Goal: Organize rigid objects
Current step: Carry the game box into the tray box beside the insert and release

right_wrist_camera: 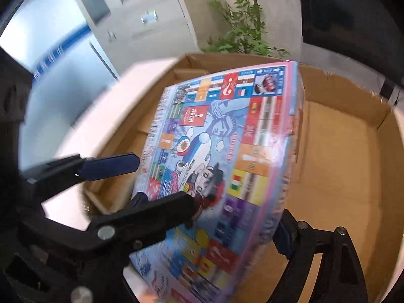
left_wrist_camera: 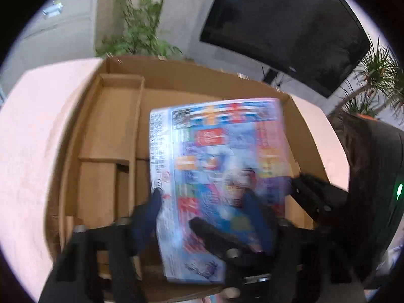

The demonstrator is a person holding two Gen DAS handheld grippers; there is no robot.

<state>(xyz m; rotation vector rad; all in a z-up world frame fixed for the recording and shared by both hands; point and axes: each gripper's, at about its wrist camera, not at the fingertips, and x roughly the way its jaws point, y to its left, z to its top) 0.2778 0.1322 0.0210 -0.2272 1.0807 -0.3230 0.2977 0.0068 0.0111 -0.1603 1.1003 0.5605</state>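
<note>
The board game box [right_wrist_camera: 222, 166] is blue-faced with pink edging, bordered by red, orange, purple and yellow squares and flag stripes. The cardboard box [left_wrist_camera: 113, 131] is plain brown; the bench [left_wrist_camera: 32, 151] is pale pink.

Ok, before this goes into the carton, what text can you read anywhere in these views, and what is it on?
"WORLD": on the airplane drawn on the board game box; the letters after it are blurred.
"?": white on a red square near the box's far edge, upside down in the right wrist view.
Chinese characters, digits on the coloured squares and side print: too blurred to read.
Left wrist view: everything is motion-blurred.
</note>
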